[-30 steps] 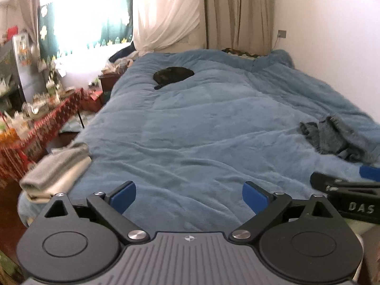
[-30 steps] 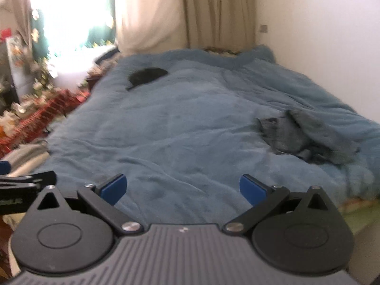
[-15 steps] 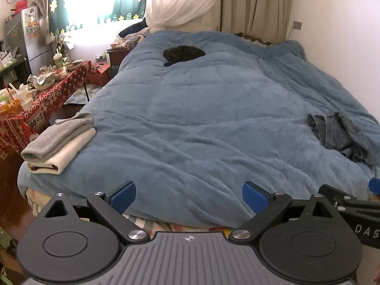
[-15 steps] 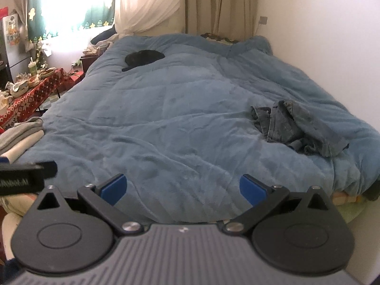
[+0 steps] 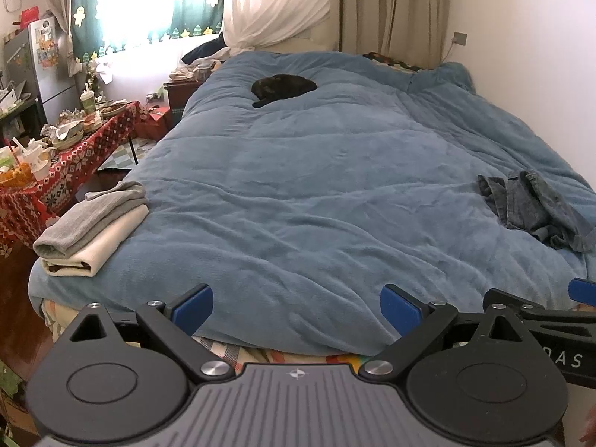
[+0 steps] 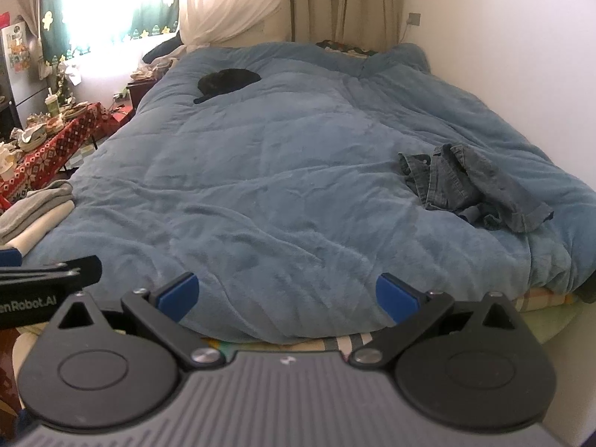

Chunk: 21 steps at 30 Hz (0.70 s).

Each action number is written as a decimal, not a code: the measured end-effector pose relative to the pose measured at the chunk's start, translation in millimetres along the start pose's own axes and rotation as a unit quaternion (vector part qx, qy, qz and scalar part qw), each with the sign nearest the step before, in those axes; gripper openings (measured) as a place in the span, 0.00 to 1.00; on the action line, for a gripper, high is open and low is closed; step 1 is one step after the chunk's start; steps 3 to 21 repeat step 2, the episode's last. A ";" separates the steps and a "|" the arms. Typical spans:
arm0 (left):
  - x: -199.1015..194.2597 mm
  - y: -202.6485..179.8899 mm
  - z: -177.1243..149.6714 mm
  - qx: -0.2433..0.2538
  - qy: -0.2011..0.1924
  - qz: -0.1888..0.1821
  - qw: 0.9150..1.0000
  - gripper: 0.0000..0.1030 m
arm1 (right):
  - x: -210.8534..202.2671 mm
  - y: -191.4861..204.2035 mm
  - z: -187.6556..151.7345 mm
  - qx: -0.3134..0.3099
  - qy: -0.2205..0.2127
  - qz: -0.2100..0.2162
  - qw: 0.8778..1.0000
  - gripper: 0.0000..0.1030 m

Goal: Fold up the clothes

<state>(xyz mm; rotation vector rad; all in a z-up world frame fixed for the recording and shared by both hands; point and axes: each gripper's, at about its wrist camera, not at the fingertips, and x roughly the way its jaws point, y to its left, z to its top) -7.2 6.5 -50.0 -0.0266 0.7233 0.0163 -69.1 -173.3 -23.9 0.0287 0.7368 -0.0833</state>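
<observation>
Both grippers held at the foot of the bed, side by side, pointing up its length. Left gripper (image 5: 297, 303) spread wide, nothing between its blue pads (image 5: 193, 304); right gripper (image 6: 287, 294) likewise wide apart and empty. Blue duvet (image 5: 335, 186) covers the whole bed, rumpled, with a striped sheet edge (image 5: 260, 354) showing under its near hem. Crumpled denim garment (image 6: 473, 186) lies unfolded on the duvet's right side near the wall, well apart from both grippers. On the near left corner of the bed, a stack of two folded items: grey garment (image 5: 89, 219) on top of a cream one (image 5: 100, 246), touching. Black rounded dark shape (image 5: 283, 87) lies far up the bed near the head; cannot tell what it is. Left of the bed, a side table with red patterned cloth (image 5: 63, 171) holds cups, bowls and clutter, contents too small to tell; one green-banded cup with straw (image 5: 88, 98) stands upright. Curtains (image 5: 391, 7) and a bright window behind the bed.
</observation>
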 end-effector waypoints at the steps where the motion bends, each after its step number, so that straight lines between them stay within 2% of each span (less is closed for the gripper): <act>1: -0.3 -0.4 0.3 0.000 0.000 0.000 1.000 0.94 | 0.0 -0.5 0.0 0.001 0.000 0.001 1.000 0.99; 21: -0.3 -0.9 1.1 -0.001 0.000 -0.002 1.000 0.94 | 0.1 -0.9 0.1 0.002 0.000 0.002 1.000 0.99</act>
